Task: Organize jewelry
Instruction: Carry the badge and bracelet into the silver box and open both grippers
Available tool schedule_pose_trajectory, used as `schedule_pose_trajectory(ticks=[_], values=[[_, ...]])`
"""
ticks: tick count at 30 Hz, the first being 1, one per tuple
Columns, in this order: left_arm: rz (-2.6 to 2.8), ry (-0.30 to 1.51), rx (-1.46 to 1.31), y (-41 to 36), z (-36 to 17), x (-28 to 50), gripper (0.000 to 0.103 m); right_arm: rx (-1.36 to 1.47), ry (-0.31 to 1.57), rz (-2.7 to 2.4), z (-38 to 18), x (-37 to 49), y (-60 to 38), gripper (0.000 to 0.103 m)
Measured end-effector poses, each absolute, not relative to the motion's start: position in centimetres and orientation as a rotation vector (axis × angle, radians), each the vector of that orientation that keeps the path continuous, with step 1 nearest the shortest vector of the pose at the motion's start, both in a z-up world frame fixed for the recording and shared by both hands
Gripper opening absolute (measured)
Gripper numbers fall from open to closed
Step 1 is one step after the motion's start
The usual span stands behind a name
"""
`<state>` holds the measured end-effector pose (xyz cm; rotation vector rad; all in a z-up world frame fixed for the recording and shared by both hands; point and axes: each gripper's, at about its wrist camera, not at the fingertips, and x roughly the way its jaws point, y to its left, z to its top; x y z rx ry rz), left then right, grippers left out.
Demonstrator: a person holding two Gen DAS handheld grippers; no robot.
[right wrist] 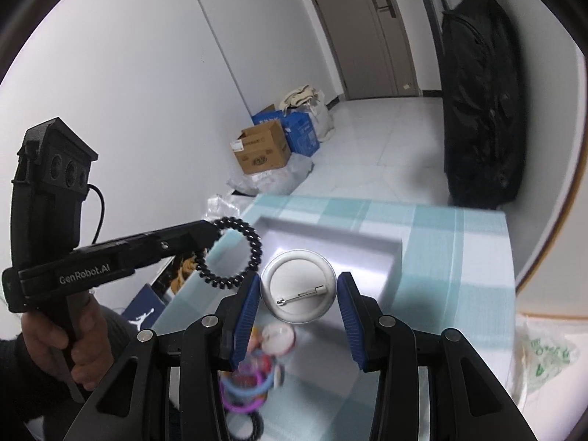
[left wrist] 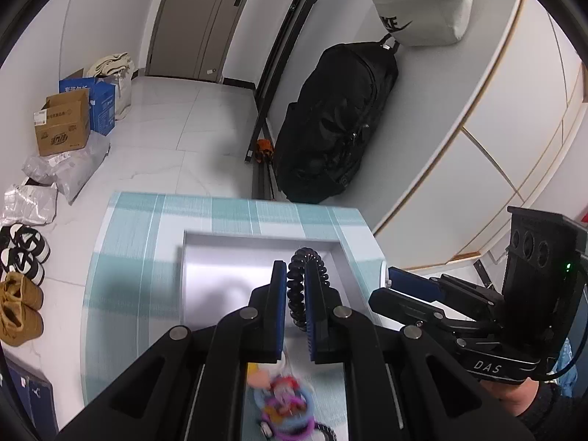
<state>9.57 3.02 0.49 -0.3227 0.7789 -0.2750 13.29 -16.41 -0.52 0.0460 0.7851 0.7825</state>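
Note:
My left gripper [left wrist: 296, 268] is shut on a black spiral coil band [left wrist: 295, 294], which hangs above the white tray [left wrist: 257, 237]. From the right wrist view the same coil band [right wrist: 235, 253] dangles from the left gripper [right wrist: 211, 230], held over the table's left edge. My right gripper [right wrist: 298, 279] is shut on a round white pin badge [right wrist: 297, 294], its back and pin facing me, over the tray [right wrist: 367, 246]. Below both grippers lies a blurred heap of coloured rings and bands [right wrist: 250, 378], also seen as the heap [left wrist: 283, 404].
The tray rests on a teal checked tablecloth [left wrist: 147, 257]. On the floor are cardboard boxes [left wrist: 64, 125], parcels and shoes [left wrist: 20, 308] to the left, and a big black bag [left wrist: 330, 125] against the wall. A plastic bag [right wrist: 544, 356] lies right of the table.

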Motion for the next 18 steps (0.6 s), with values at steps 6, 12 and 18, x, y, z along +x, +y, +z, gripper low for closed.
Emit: schedule_pose_trajectory(ticks=[6,12,18], values=[[-0.282,0.798,-0.318,3.6,-0.4,11.9,0.005,0.054,0.796,0.801,-0.7,16.5,-15.0,0.042],[-0.282,0.85,-0.336,4.3,-2.2,13.5,0.005,0.039,0.837,0.815,-2.4,18.4,-13.9,0.042],[-0.301,0.891,-0.359,4.7,-3.5,14.8,0.005,0.029,0.883,0.842,-4.1,19.5,-13.1,0.042]])
